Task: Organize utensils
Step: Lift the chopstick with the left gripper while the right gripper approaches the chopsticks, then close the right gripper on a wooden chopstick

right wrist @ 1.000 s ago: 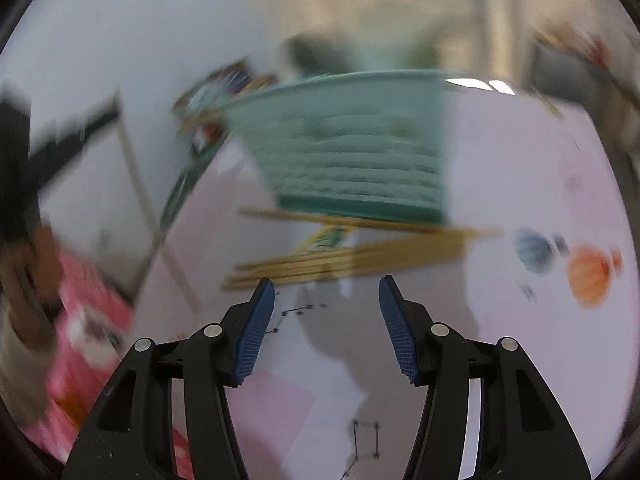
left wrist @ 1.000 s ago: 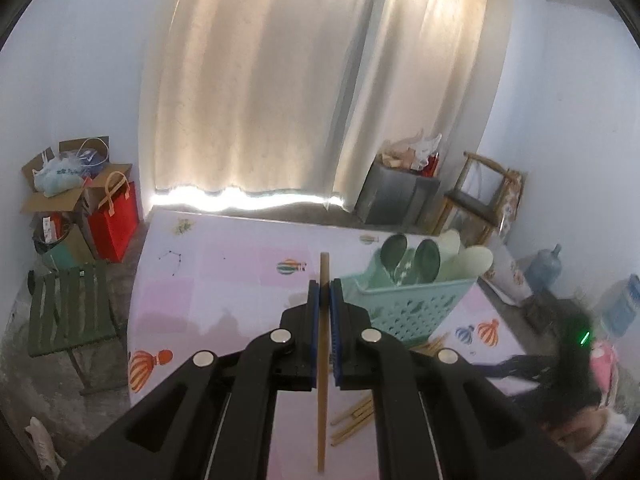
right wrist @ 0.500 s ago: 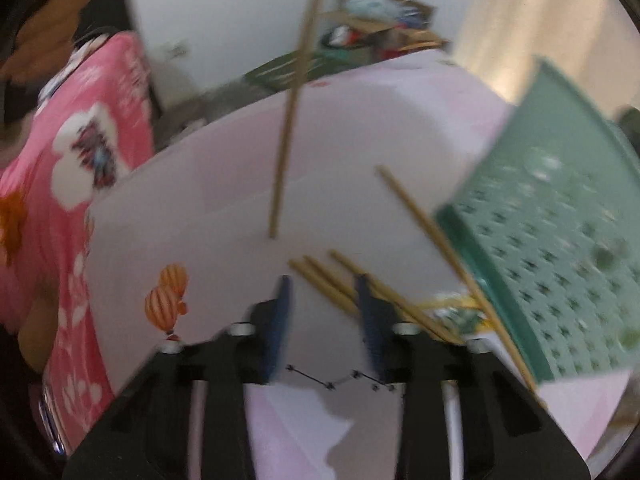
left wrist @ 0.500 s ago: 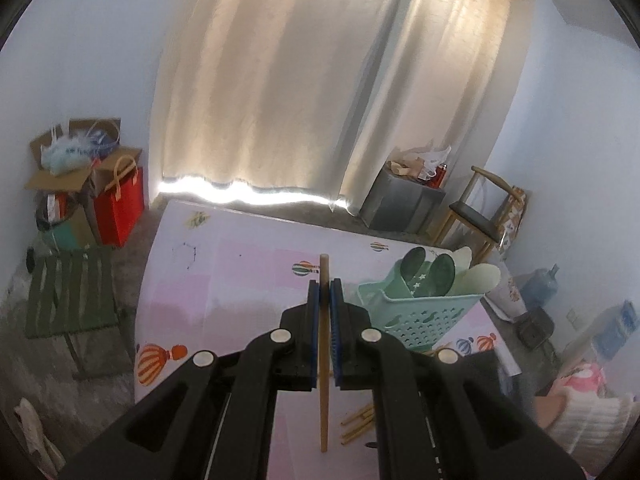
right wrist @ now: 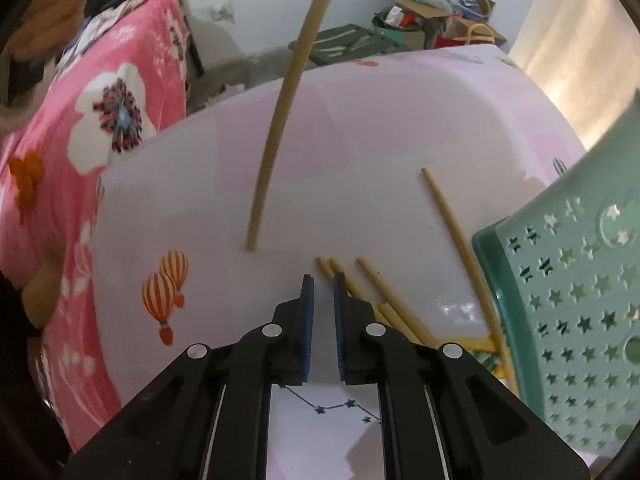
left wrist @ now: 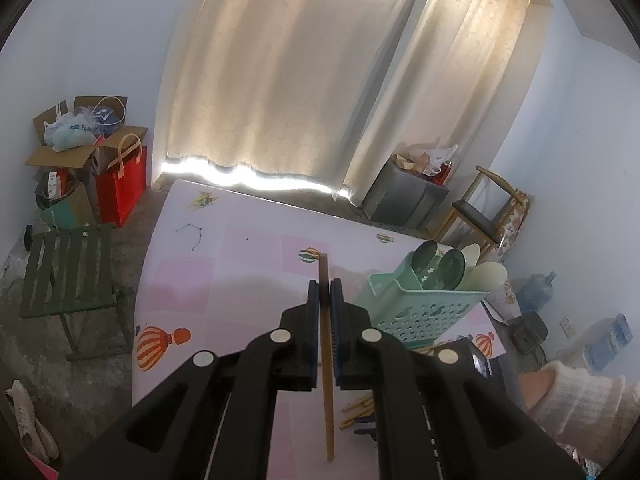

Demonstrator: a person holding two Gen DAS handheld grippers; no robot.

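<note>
My left gripper [left wrist: 325, 284] is shut on a wooden chopstick [left wrist: 326, 392] and holds it upright above the table. The same chopstick [right wrist: 280, 120] hangs in the right wrist view, its tip just over the tablecloth. A mint green perforated basket [left wrist: 424, 312] holds several spoons [left wrist: 452, 266]. Several loose chopsticks [right wrist: 384, 300] lie on the table beside the basket [right wrist: 580, 320]. My right gripper [right wrist: 323, 280] hovers low over the ends of these chopsticks, jaws nearly closed with a narrow gap and nothing between them.
The table [left wrist: 224, 264] has a pink and white cloth with balloon prints. A green folding stool [left wrist: 68, 276] and boxes [left wrist: 80, 148] stand at the left. A wooden chair [left wrist: 484, 216] is at the far right. A person in pink clothing [right wrist: 80, 140] is at the table's edge.
My left gripper has risen with the chopstick, so more table shows. My right gripper has swung from facing the basket to the loose chopsticks, and its jaws have narrowed from wide open.
</note>
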